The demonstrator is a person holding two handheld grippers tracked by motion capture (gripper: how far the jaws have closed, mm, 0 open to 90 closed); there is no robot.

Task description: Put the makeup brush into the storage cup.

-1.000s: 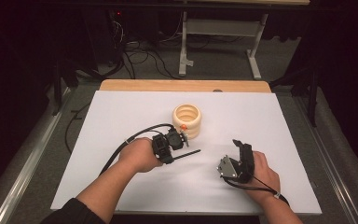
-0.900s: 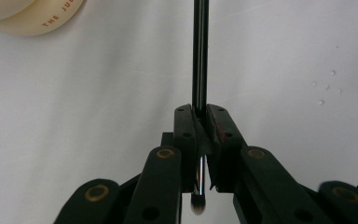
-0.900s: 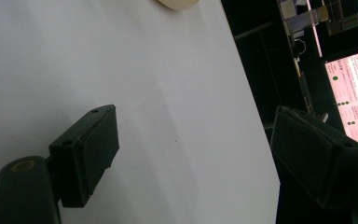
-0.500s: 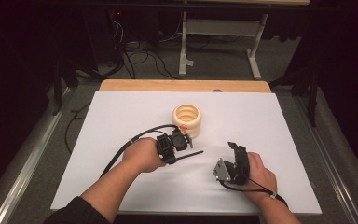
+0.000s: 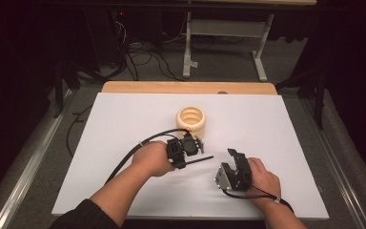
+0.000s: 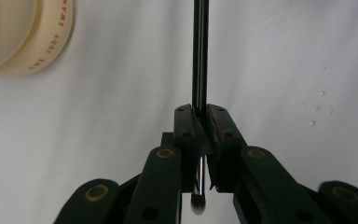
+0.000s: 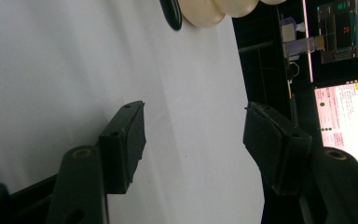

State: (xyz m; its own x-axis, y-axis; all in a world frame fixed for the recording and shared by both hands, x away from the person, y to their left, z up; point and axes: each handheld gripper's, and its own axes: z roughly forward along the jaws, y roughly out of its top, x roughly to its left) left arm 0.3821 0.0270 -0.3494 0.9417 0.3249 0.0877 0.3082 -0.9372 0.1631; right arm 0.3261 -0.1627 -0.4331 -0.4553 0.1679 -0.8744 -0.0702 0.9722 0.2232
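Gripping a slim black brush (image 6: 200, 56) between its two jaws, the left gripper (image 5: 186, 149) is clenched tight on the handle near one end. Seen in the left gripper view, the brush is a thin, glossy black rod that runs straight up from the pads; below them a short silvery ferrule shows, ending in a small rounded tuft of pale bristles with a darker tip. In the high view the brush (image 5: 201, 159) sticks out from the gripper toward the right gripper, lying nearly level just above the white table (image 5: 124, 124), in the gap between the two hands.

A cream ribbed container (image 5: 192, 120) stands on the table just behind the left gripper; its side carries printed lettering in the left gripper view, where it sits at the upper left corner (image 6: 23, 32).

The right gripper (image 5: 233, 168) rests near the front right of the table, well apart from the brush tip. Its jaws have just been closing, yet they stand apart with nothing between them but bare white surface (image 7: 191, 140).
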